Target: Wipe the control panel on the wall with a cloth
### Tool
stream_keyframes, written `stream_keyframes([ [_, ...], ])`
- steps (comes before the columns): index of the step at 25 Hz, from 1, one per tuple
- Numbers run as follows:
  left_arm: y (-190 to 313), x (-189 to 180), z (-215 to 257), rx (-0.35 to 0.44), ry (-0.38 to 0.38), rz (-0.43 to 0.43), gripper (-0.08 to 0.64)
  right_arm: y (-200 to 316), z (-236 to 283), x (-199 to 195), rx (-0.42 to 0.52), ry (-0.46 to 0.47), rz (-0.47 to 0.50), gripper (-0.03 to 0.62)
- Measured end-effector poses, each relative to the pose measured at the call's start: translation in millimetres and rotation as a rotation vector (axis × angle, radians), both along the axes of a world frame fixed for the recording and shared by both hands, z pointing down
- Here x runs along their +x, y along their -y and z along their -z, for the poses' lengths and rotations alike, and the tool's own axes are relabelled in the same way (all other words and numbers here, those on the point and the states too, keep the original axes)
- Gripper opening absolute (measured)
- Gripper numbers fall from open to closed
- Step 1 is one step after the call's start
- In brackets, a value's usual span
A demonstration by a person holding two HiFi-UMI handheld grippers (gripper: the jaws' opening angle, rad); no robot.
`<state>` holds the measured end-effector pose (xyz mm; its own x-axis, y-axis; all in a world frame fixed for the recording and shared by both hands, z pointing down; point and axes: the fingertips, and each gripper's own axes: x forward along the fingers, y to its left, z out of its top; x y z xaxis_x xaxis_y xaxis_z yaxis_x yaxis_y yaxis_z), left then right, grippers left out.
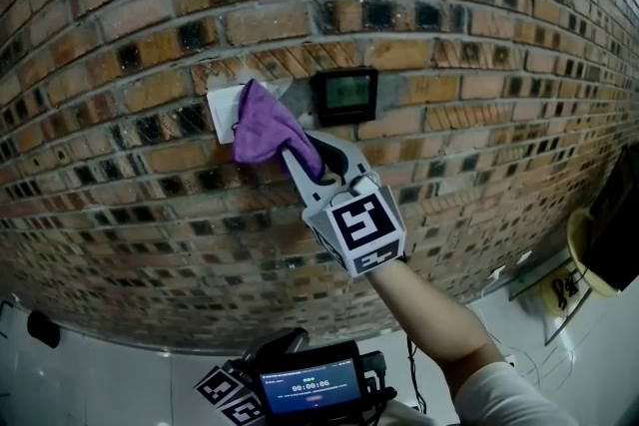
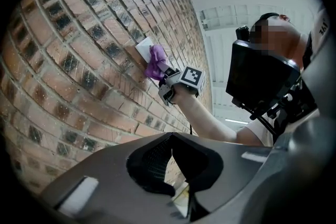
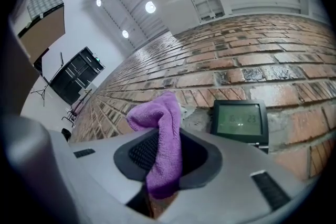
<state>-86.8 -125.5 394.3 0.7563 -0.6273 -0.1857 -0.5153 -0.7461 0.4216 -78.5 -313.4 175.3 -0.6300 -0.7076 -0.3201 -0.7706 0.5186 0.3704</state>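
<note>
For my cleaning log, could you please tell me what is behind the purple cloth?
A white plate on the brick wall; only its left edge and top show. The cloth, held by the right gripper, covers the rest, so its face cannot be seen.

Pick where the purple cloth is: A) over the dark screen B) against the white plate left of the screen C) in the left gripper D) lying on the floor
B: the right gripper holds the cloth against the white plate, beside the dark screen, not over it.
</note>
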Motion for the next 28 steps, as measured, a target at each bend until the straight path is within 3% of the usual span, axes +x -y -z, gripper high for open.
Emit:
stream_keyframes([
  [28,2,25,0,0.004,0.013,-0.062,-0.012,8,15,91,0.021,0.082,-0.136,0.103],
])
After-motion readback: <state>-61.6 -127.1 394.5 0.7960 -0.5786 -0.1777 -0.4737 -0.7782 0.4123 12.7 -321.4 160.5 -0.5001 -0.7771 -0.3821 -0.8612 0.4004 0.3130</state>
